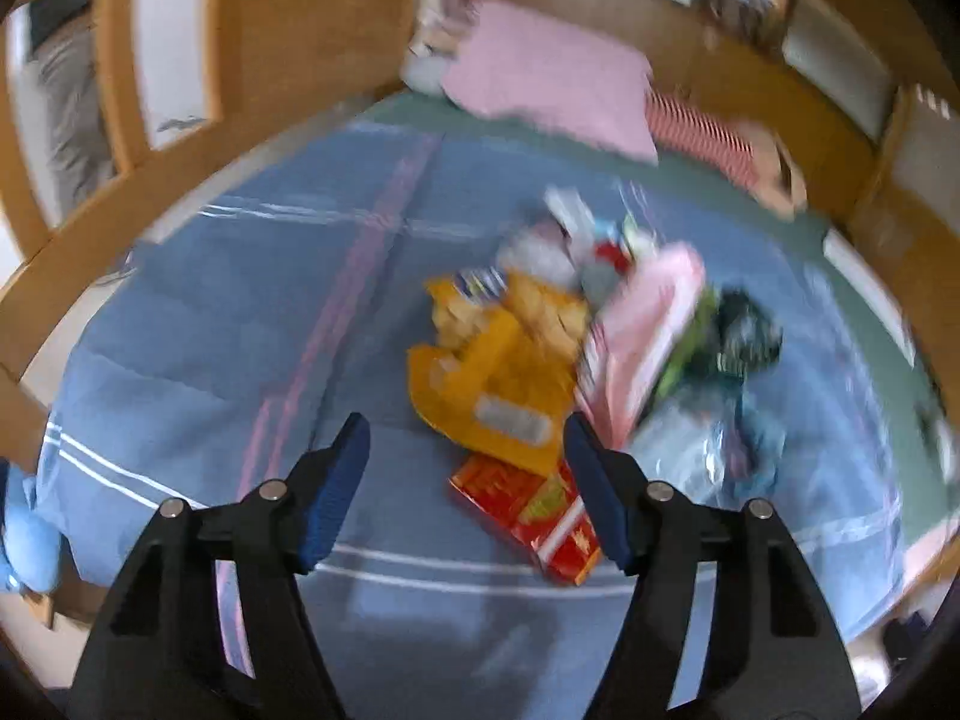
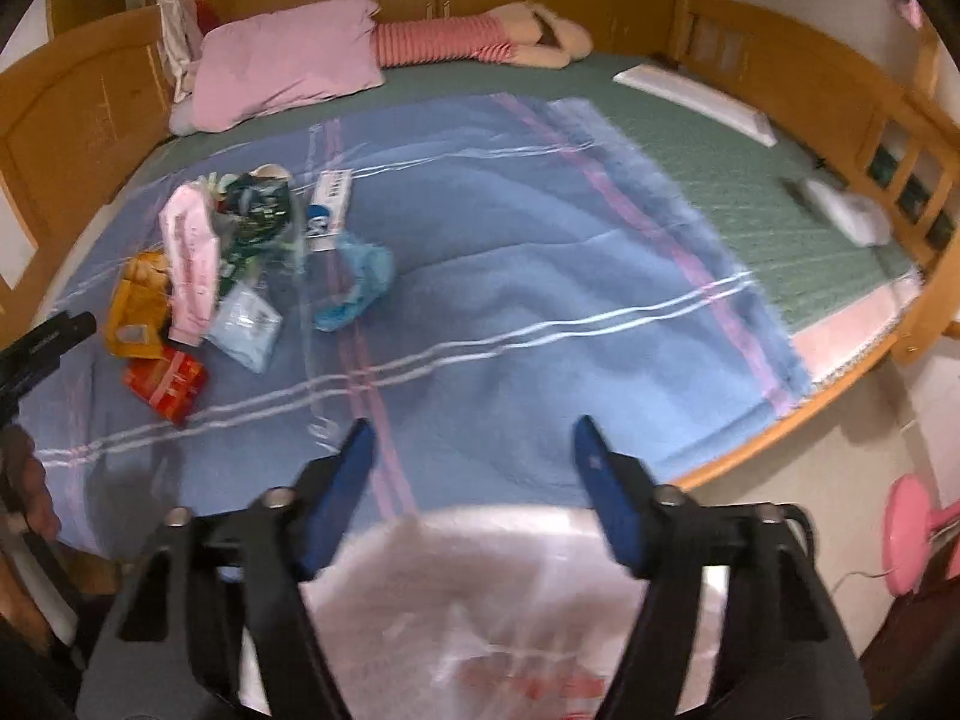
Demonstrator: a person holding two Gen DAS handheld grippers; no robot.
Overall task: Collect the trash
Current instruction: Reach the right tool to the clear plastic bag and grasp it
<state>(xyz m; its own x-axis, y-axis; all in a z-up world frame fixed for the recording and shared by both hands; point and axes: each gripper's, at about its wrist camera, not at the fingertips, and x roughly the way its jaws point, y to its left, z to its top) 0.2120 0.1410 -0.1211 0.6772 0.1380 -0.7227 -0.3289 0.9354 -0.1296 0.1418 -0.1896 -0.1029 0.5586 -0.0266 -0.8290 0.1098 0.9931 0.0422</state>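
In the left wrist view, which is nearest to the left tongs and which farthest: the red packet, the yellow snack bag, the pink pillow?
1. Red packet: nearest, on the blue blanket, between the fingertips of the left tongs in this view.
2. Yellow snack bag: just beyond, overlapping the packet's far end.
3. Pink pillow: farthest, at the head of the bed.

Left gripper (image 1: 465, 441), right gripper (image 2: 474, 444): black arms, blue, seemingly ribbed pads, silver pins.
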